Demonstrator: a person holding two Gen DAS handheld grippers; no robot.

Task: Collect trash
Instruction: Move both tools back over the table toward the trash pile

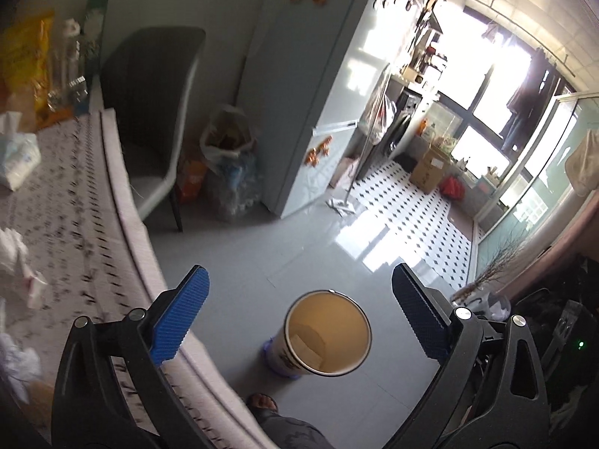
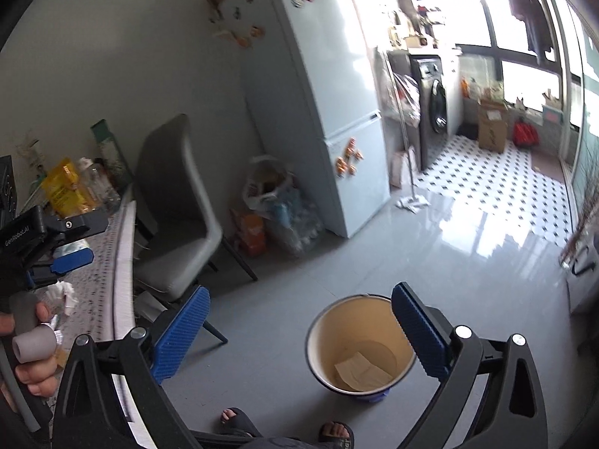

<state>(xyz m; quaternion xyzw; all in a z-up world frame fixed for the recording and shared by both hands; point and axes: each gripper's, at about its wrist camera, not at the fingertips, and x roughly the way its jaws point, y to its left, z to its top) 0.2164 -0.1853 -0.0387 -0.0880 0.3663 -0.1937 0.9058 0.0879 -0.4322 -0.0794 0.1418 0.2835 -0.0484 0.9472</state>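
A round trash bin with a tan inside stands on the grey floor beside the table; in the right wrist view a flat piece of paper lies at its bottom. My left gripper is open and empty, high above the bin and the table edge. My right gripper is open and empty, above the bin. Crumpled white tissues lie on the patterned table to the left; they also show in the right wrist view, near the left gripper's body.
A grey chair stands at the table. Bags of bottles and rubbish sit by the white fridge. A mop leans past the fridge. A tissue pack and a yellow bag are on the table. My sandalled feet are below.
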